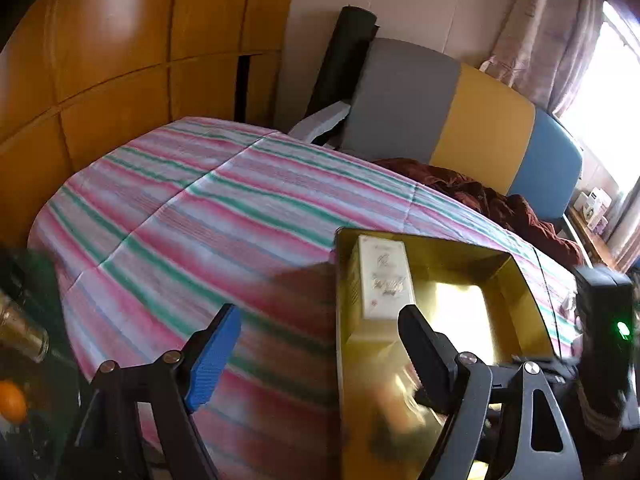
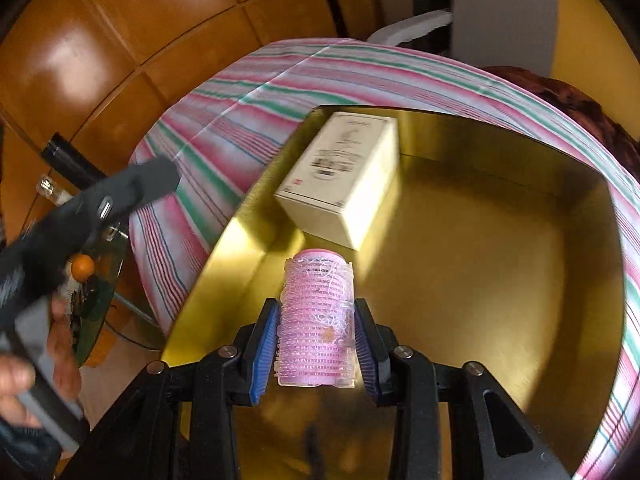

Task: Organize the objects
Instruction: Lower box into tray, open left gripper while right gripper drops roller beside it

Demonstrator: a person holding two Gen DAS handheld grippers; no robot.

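**Mia:** What is the right gripper [image 2: 316, 344] holding?

**Ben:** A pink hair roller [image 2: 318, 320]. The two blue pads pinch it on its round sides, one pad on each side.

**Mia:** Where is the roller?

**Ben:** It hangs over the gold tray [image 2: 480, 280], near the tray's left wall. The tray sits on the striped bed cover [image 2: 240, 120]. I cannot tell if the roller touches the tray floor yet.

**Mia:** Is it heavy?

**Ben:** I think it is very light. It looks hollow, like a tube, with lots of little bristles. The bristles look grippy, so I think it does not slip. But a hard squeeze could bend it, so a soft pinch on the middle of the sides is best.

**Mia:** Which way does it point?

**Ben:** Its long way runs straight out from the gripper, toward the cream box [image 2: 340, 180] deeper in the tray. One flat end faces the box, the other faces the gripper.

**Mia:** And the box?

**Ben:** It lies flat against the tray's left wall, long way going toward the tray's far wall. It looks stiff, like card.

**Mia:** What about the left gripper [image 1: 320, 344]?

**Ben:** Its fingers are spread wide with nothing between them. It sits over the tray's left edge.
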